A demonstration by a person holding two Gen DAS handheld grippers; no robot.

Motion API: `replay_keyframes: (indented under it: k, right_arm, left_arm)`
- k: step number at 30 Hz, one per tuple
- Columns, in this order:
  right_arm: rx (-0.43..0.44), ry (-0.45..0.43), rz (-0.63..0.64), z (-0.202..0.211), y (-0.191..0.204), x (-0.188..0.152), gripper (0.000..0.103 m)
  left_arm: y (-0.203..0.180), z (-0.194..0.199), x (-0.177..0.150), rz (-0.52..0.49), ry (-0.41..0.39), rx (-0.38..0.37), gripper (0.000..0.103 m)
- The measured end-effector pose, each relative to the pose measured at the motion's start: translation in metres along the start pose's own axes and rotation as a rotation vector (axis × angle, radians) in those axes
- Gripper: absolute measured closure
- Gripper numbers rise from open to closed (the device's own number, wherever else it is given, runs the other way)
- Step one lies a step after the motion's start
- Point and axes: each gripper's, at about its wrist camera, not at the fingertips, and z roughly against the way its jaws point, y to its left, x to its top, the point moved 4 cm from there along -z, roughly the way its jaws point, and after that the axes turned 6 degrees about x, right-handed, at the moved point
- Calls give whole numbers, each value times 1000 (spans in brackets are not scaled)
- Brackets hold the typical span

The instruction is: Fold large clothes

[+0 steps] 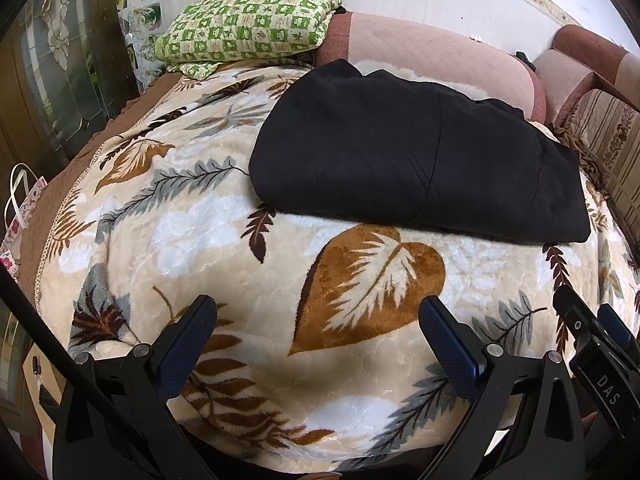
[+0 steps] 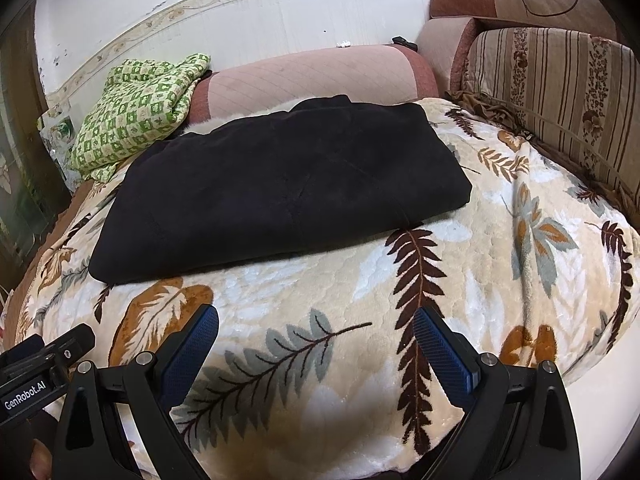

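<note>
- Left wrist view: the left gripper (image 1: 316, 312) hangs over the leaf-print blanket (image 1: 240, 248) with its jaws spread wide and nothing between them.
- Ahead of it and a little to its right lies the black garment (image 1: 420, 164), a thick, tidy rectangle flat on the blanket, well clear of the blue fingertips (image 1: 202, 312).
- Far ahead to its left a green checked cloth (image 1: 252, 16) is piled against the pink sofa back (image 1: 432, 52). At its right edge part of the right gripper (image 1: 592, 328) shows.
- Right wrist view: the right gripper (image 2: 316, 316) is likewise spread and empty above the blanket (image 2: 500, 280).
- The black garment (image 2: 280, 188) sits straight ahead and slightly left, its near edge apart from the fingertips (image 2: 428, 320). The left gripper's body (image 2: 44, 360) pokes in at the lower left.
- A striped cushion (image 2: 560, 96) stands ahead to the right and the green cloth (image 2: 140, 108) ahead to the left.
- My read: the garment looks already folded into a compact bundle, so the folding seems at or near its end, with both tools drawn back from it.
- If another fold is wanted, each gripper would need to reach forward to a near corner, pinch through all the layers and carry them over together; the fabric looks bulky and could slip or spring open.
</note>
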Motion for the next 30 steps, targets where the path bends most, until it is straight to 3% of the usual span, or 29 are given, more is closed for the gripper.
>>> replay_keyframes:
  k: [30]
  right_arm:
    - [-3,-15,24,6,3,0,3]
  left_arm:
    - [3,-1,-3,4,4,10,3]
